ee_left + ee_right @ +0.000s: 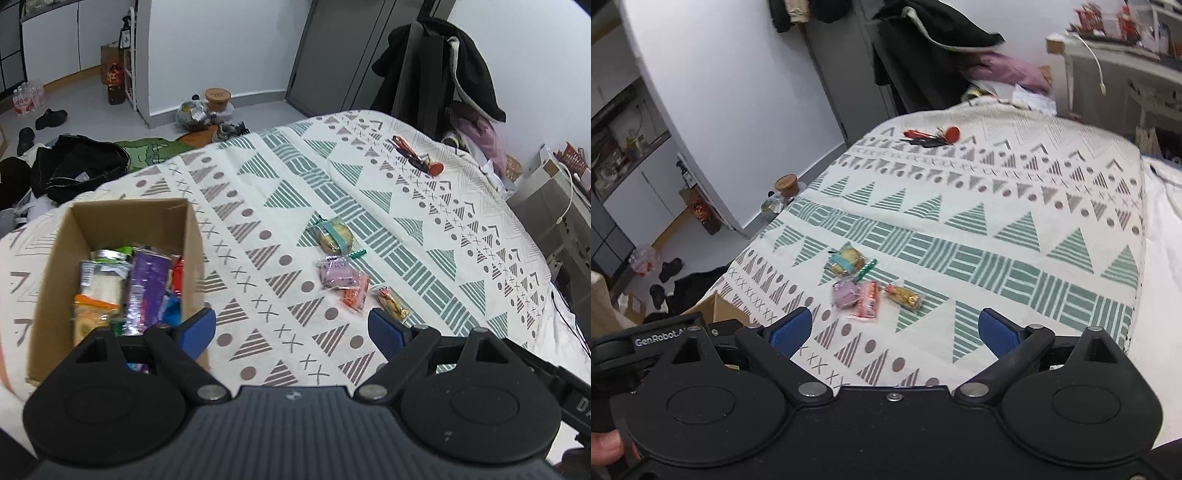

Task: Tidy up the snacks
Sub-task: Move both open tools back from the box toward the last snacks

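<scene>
A cardboard box [66,236] stands at the left of the patterned bed cover, holding several snack packets. Loose snacks lie mid-cover: a biscuit pack with a teal band [334,236], a purple packet [338,275], an orange-red packet [354,295] and a gold-wrapped snack [391,304]. My left gripper [291,330] hovers open above the cover beside the box, empty. In the right wrist view the same biscuit pack [846,260], purple packet [845,293], pink-red packet [867,301] and gold snack [905,295] lie just ahead of my right gripper [894,330], which is open and empty.
A bunch of keys with a red tag [417,155] lies at the far side of the cover [997,229]. Dark clothes [443,66] hang behind the bed. Bags, shoes and bottles sit on the floor [74,110] to the left. A shelf [1126,55] stands right.
</scene>
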`<state>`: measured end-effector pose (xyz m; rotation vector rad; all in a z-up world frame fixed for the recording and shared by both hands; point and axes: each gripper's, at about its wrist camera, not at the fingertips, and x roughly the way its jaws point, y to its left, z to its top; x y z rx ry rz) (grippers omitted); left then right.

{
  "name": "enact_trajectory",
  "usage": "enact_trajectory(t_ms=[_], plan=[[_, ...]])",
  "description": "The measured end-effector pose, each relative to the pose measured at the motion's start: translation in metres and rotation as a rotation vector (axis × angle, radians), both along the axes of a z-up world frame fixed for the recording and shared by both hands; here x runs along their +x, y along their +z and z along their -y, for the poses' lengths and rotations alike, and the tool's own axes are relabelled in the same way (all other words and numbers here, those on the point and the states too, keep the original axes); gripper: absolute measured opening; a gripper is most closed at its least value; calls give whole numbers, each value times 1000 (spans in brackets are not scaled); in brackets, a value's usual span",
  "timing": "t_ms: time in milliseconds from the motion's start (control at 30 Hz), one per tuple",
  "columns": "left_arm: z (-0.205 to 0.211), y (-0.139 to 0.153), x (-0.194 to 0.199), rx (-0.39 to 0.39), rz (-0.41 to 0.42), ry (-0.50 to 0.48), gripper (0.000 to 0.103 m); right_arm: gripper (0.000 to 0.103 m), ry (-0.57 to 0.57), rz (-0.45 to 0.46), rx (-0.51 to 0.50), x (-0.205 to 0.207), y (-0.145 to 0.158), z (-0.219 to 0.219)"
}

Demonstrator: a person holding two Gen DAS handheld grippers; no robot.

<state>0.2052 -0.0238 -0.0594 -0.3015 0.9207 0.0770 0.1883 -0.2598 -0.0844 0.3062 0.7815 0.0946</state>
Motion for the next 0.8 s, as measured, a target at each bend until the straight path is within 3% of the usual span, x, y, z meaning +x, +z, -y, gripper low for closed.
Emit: enact_trajectory(t_ms=[633, 800], plan=[[14, -47, 67, -47, -32, -21, 86, 78, -9, -70, 2, 58, -46, 0], [18, -63, 87, -63, -58, -34, 82, 65, -6, -121, 6, 84, -66, -3]])
